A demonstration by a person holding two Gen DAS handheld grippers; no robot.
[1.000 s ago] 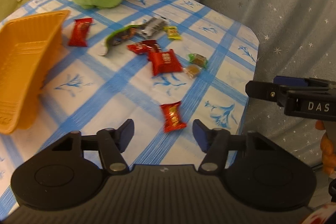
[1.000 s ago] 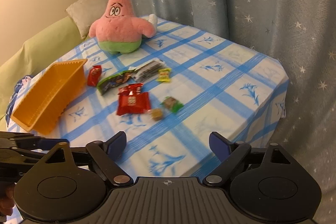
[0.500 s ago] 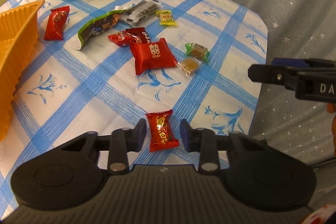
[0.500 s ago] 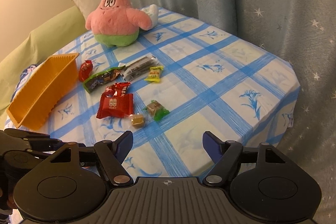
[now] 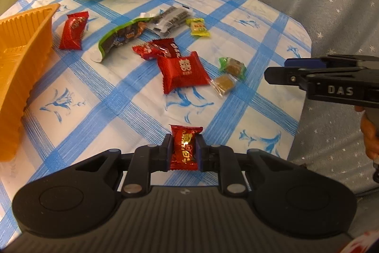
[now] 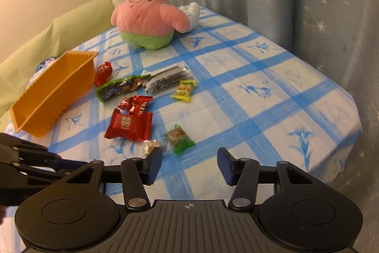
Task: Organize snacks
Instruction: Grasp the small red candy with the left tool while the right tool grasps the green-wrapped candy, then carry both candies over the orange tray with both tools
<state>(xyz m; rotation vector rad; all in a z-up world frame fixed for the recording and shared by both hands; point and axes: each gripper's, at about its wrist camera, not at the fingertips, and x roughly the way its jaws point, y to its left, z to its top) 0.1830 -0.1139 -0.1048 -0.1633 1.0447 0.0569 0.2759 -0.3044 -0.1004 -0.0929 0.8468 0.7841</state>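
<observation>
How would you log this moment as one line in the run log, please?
left claw: shut on red candy | right claw: open, holding nothing | orange tray: no snacks visible inside

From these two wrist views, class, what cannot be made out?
- Orange tray: its contents; the left wrist view's edge cuts it off, and its near wall hides the inside in the right wrist view.
- Red candy in the left gripper: hidden in the right wrist view.
- Wrapper print: too small to read.

Orange tray [image 5: 26, 44], blue-checked white tablecloth [image 5: 236, 115], pink-and-green plush [image 6: 146, 23].
</observation>
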